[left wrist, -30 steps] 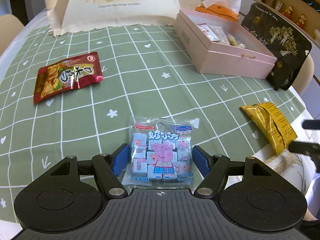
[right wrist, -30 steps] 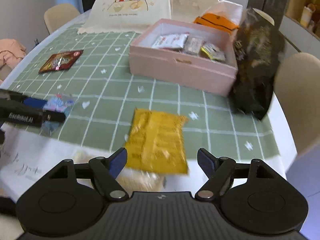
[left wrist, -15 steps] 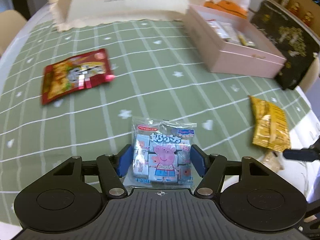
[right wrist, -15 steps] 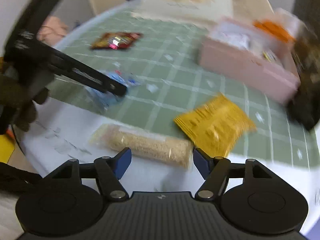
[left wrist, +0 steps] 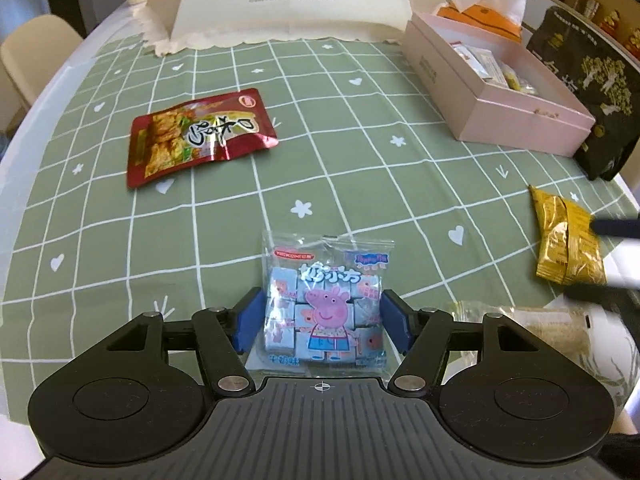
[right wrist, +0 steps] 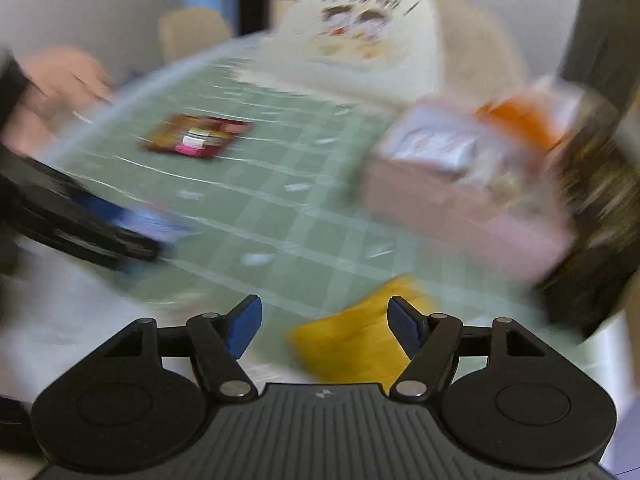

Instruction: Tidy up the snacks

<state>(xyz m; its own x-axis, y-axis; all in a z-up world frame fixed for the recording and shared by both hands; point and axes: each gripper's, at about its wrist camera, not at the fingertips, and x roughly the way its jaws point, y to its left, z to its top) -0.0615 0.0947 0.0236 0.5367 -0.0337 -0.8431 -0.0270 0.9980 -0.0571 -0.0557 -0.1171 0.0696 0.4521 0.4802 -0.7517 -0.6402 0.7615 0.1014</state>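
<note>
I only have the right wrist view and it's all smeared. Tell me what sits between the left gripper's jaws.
Observer: A clear packet of cubes with a cartoon pig lies flat on the green cloth between the jaws of the left gripper. The jaws have just been closing, and I cannot tell whether they press it.
Operator: Check the pink box.
Observer: The pink box is open-topped, with a few small packets inside.
Operator: Report anything near the table edge.
Observer: A pale grainy bar in clear wrap lies just right of the left gripper, nearer than the yellow packet.
</note>
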